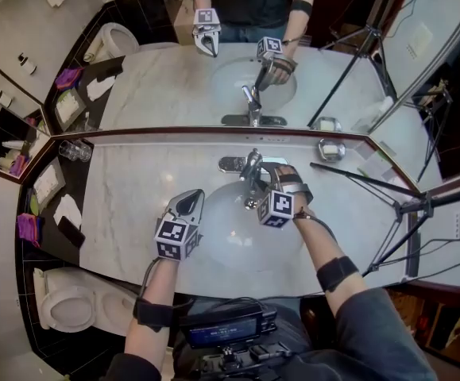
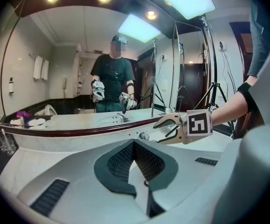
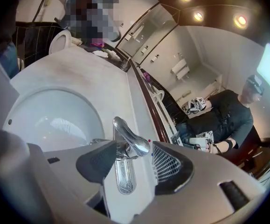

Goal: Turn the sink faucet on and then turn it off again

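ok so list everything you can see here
faucet: one, chrome, behind the basin
basin: one, white, sunk in the counter
counter: one, pale marble, under the mirror
mirror: one, dark-framed, wall behind counter
glass dish: one, clear, counter right of faucet
toilet: one, white, left of counter
tripod: at least one, black, right side
left gripper: one, white, shut and empty, left of basin
right gripper: one, white, open, jaws either side of faucet handle

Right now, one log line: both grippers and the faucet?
left gripper: shut, empty, at left rim of white oval basin | right gripper: open, jaws either side of chrome faucet lever, not clamped
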Action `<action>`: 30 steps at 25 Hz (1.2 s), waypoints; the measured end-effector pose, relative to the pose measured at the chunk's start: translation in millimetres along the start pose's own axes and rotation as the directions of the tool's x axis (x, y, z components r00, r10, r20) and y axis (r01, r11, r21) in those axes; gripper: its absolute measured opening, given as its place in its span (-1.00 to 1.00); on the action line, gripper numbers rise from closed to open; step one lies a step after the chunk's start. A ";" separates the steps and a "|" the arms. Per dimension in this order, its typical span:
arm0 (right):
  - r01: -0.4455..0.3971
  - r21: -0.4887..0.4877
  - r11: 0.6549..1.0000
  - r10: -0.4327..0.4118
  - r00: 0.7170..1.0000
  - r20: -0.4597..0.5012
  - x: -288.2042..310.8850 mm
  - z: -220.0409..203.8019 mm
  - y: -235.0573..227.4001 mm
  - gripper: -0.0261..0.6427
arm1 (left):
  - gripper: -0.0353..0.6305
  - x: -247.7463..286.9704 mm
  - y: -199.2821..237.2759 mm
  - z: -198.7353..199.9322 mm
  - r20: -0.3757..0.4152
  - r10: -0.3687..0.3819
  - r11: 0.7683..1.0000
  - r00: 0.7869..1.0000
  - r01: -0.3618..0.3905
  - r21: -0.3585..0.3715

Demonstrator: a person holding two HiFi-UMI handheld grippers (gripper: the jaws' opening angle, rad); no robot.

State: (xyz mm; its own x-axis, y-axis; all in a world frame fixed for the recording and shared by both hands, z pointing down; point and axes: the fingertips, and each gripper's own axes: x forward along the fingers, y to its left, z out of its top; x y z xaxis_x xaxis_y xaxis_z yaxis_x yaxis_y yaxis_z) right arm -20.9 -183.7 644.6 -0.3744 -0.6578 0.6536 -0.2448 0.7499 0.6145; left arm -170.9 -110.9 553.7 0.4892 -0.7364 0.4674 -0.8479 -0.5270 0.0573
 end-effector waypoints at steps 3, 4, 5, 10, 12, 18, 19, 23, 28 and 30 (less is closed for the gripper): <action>-0.019 -0.028 0.999 0.019 1.000 -0.014 18.3 -1.2 5.8 -0.11 | -0.89 5.5 -2.1 1.9 -0.002 -0.002 1.000 1.000 0.002 0.002; -0.026 -0.033 0.999 0.026 1.000 -0.017 23.2 -1.2 7.4 -0.11 | -0.89 7.0 -2.5 2.4 -0.002 -0.002 1.000 1.000 0.002 0.005; -0.030 -0.037 0.999 0.029 0.999 -0.019 27.0 -0.4 8.0 -0.11 | -0.89 8.1 -2.8 2.9 -0.003 -0.002 1.000 1.000 0.002 0.008; -0.040 -0.065 0.997 0.039 0.999 -0.019 42.1 9.5 9.1 -0.11 | -0.89 11.1 1.6 2.4 -0.005 0.001 1.000 1.000 -0.001 0.013; -0.050 -0.083 0.995 0.049 0.999 -0.024 47.1 11.6 10.9 -0.11 | -0.89 11.2 3.5 0.5 -0.007 0.001 1.000 1.000 -0.001 0.007; -0.046 -0.084 0.995 0.044 0.999 -0.027 55.1 12.5 6.8 -0.11 | -0.89 11.8 8.0 -3.4 -0.012 0.006 1.000 1.000 -0.006 -0.004; -0.042 -0.082 0.996 0.040 0.999 -0.027 55.3 12.9 5.9 -0.11 | -0.89 11.5 8.3 -4.5 -0.014 0.006 1.000 1.000 -0.006 -0.005; -0.038 -0.081 0.996 0.036 0.999 -0.022 54.1 16.1 1.5 -0.11 | -0.89 11.9 8.8 -8.9 -0.022 0.007 1.000 1.000 -0.007 -0.011; -0.035 -0.039 0.999 0.035 0.999 -0.023 54.0 13.9 -1.8 -0.12 | -0.89 14.3 5.9 -8.8 -0.021 0.003 1.000 1.000 -0.003 -0.013; -0.029 -0.027 0.999 0.029 0.999 -0.027 53.6 13.1 -3.8 -0.13 | -0.89 14.1 5.5 -8.9 -0.020 0.003 1.000 1.000 -0.003 -0.012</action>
State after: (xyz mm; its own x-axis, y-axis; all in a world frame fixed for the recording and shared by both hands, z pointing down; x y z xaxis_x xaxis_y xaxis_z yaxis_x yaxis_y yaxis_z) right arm -51.7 -220.8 671.6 -0.3568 -0.6377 0.6827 -0.2091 0.7668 0.6069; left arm -170.5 -120.4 568.5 0.4827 -0.7289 0.4855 -0.8518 -0.5196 0.0667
